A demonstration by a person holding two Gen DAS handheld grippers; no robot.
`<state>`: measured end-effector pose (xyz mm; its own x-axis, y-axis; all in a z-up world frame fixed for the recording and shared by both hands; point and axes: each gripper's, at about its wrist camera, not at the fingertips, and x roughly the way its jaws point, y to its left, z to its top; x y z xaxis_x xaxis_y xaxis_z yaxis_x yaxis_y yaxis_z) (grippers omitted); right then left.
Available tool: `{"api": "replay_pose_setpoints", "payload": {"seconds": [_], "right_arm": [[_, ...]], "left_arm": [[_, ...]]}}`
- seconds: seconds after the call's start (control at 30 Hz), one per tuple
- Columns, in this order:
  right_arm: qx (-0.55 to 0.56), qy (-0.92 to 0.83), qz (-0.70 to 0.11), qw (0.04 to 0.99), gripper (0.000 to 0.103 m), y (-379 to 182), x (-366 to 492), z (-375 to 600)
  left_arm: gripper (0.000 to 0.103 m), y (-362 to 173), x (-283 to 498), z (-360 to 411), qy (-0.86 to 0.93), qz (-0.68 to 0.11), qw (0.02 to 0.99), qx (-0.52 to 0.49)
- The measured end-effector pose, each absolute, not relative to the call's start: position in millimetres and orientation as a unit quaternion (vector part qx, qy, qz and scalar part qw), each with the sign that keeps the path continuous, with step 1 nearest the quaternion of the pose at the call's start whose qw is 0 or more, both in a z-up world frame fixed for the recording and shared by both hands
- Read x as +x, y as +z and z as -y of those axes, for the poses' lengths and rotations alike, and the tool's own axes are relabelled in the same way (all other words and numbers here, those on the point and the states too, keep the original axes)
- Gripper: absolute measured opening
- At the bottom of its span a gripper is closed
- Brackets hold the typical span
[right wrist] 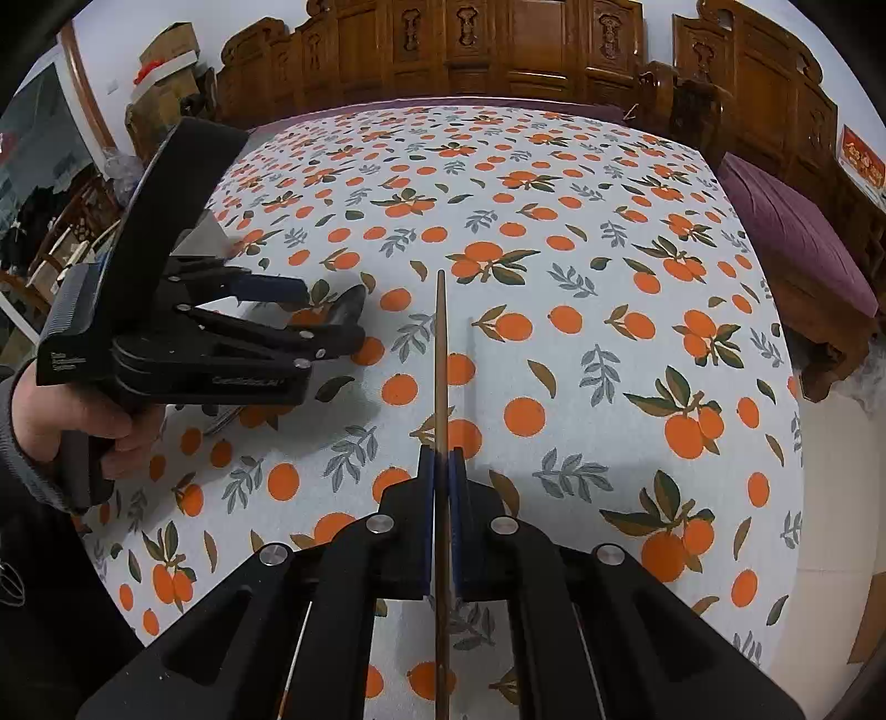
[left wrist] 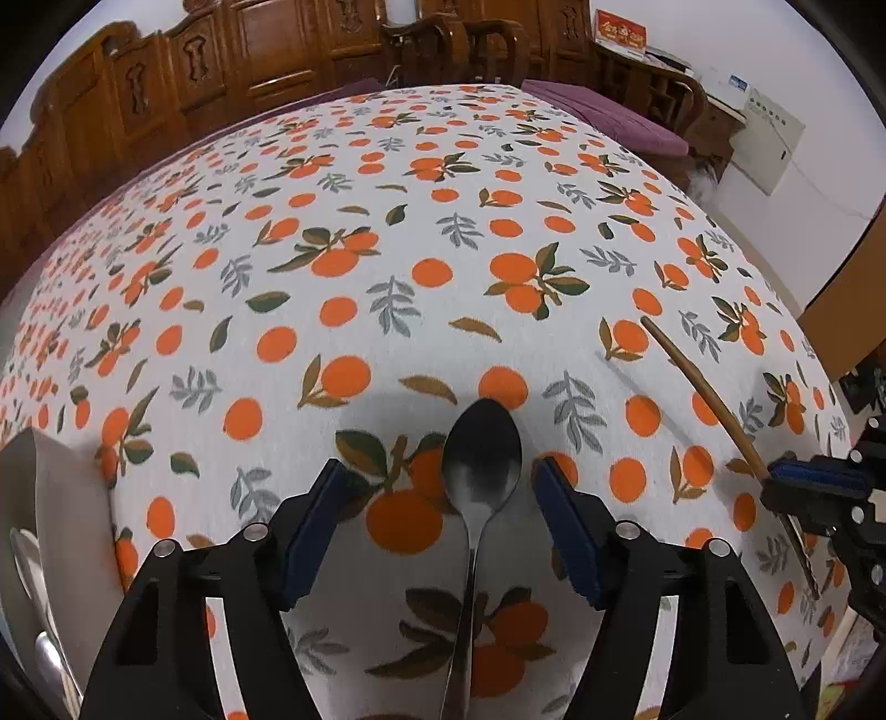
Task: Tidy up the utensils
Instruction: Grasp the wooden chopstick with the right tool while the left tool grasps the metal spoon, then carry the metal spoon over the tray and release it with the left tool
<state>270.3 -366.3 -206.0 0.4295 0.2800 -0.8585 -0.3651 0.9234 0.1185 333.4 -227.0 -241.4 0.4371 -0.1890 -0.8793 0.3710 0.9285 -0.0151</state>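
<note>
Here the left gripper [left wrist: 437, 487] stands wide around a spoon [left wrist: 480, 459] on the tablecloth [left wrist: 387, 249], while the right gripper [right wrist: 442, 471] pinches what looks like a chopstick [right wrist: 441, 354].

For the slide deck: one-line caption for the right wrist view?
Right gripper clamps a wooden chopstick above the orange-print tablecloth; left gripper at left.

Orange-print tablecloth [left wrist: 387, 183], carved wooden bench [right wrist: 498, 50], perhaps purple cushion [right wrist: 797, 232]
</note>
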Motion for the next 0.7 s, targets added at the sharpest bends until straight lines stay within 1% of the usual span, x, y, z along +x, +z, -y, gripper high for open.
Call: {"api": "replay_pose_setpoints", "payload": {"seconds": [0.03, 0.07, 0.1, 0.13, 0.33, 0.7], "right_arm": [[-0.041, 0.191, -0.499, 0.844, 0.006, -206.3, 269.8, 366.6], [-0.04, 0.191, -0.5, 0.844, 0.006, -206.7, 269.2, 366.5], [-0.04, 0.191, -0.5, 0.844, 0.006, -207.0, 269.2, 366.3], [-0.04, 0.19, -0.5, 0.844, 0.006, -207.1, 268.6, 365.5], [-0.04, 0.196, -0.493, 0.847, 0.006, -200.2, 264.5, 350.6], [-0.046, 0.2, -0.466, 0.861, 0.006, -170.4, 256.5, 311.1]], "left_arm": [[0.061, -241.7, 333.5, 229.5, -0.167, -0.499, 0.844, 0.098], [0.05, -240.8, 332.6, 232.4, -0.178, -0.493, 0.845, 0.105], [0.032, -239.5, 332.4, 234.0, -0.185, -0.491, 0.844, 0.108], [0.027, -237.9, 332.4, 234.8, -0.19, -0.494, 0.842, 0.108], [0.027, -227.7, 319.4, 219.8, -0.195, -0.495, 0.842, 0.091], [0.026, -174.8, 278.2, 158.5, -0.188, -0.455, 0.869, 0.047]]}}
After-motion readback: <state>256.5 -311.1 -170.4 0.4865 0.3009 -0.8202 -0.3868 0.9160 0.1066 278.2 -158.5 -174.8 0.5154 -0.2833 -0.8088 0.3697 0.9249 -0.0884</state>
